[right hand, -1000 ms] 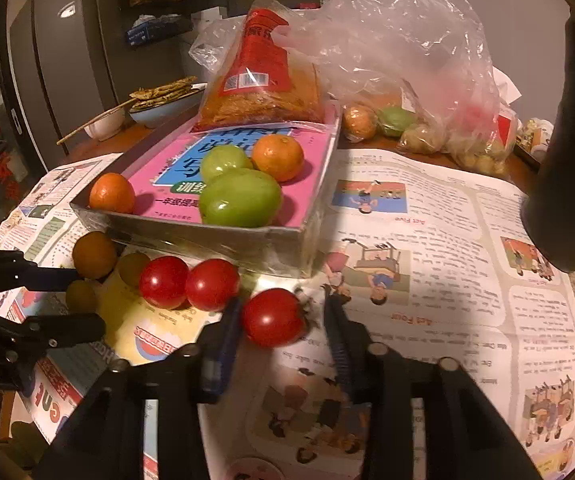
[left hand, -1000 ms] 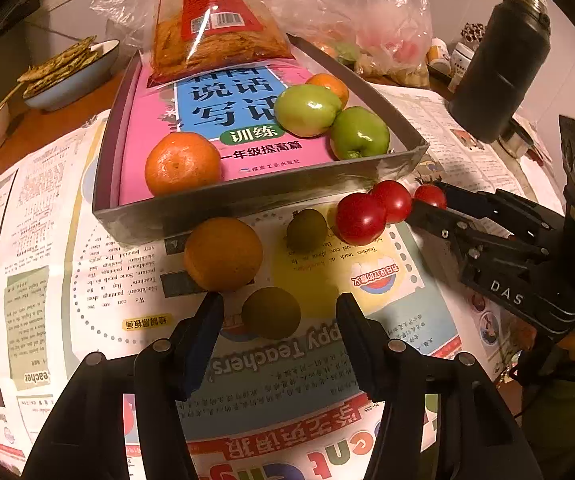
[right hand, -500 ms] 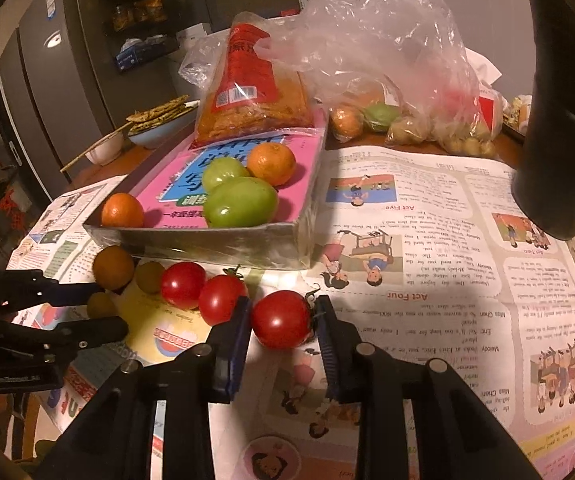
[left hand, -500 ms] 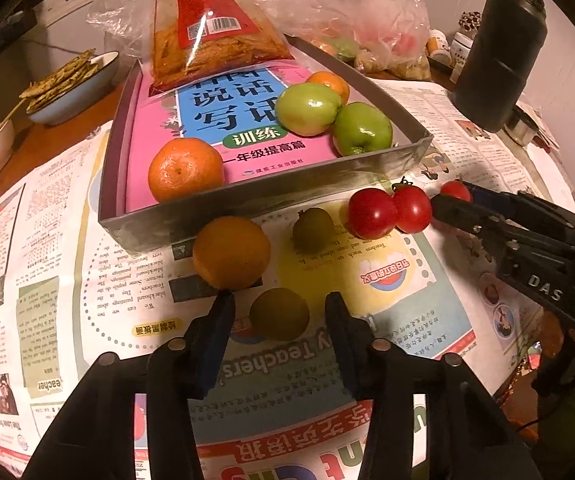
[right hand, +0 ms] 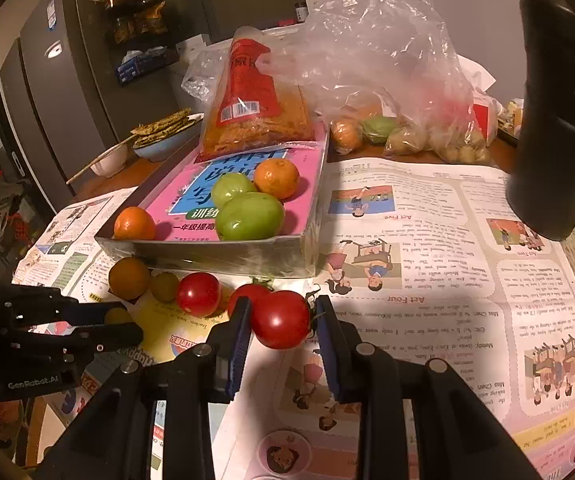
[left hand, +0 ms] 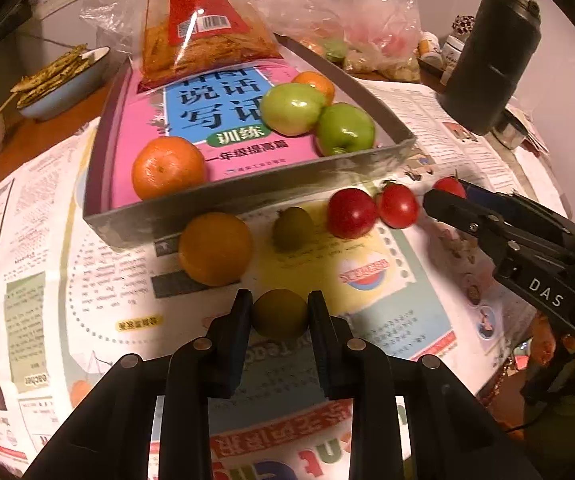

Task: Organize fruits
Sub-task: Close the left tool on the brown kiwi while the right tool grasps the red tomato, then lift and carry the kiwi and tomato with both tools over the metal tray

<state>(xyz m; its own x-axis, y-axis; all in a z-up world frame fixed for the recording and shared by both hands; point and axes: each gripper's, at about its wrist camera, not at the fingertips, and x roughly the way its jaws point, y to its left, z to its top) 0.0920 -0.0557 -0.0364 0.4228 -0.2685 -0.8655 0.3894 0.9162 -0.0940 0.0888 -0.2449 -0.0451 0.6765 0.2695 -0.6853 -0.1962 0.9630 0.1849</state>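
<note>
1. The left gripper (left hand: 279, 314) is closing its jaws on a small olive-green fruit (left hand: 279, 313), the pads touching both its sides on the newspaper (left hand: 99, 276).
2. The right gripper (right hand: 282, 320) is clamped narrowly on a red tomato (right hand: 280, 319), which sits between its blue-edged pads.
3. Two more tomatoes (left hand: 352, 213) lie just in front of the shallow grey box (left hand: 247, 194), beside another olive-green fruit (left hand: 293, 227) and an orange (left hand: 215, 248).
4. Inside the box, on a pink book (left hand: 223, 120), rest two oranges (left hand: 167, 167) and two green tomatoes (left hand: 292, 109).
5. A dark flask (left hand: 491, 52) stands at the far right; a plastic bag (right hand: 387, 80) of produce lies behind the box.
</note>
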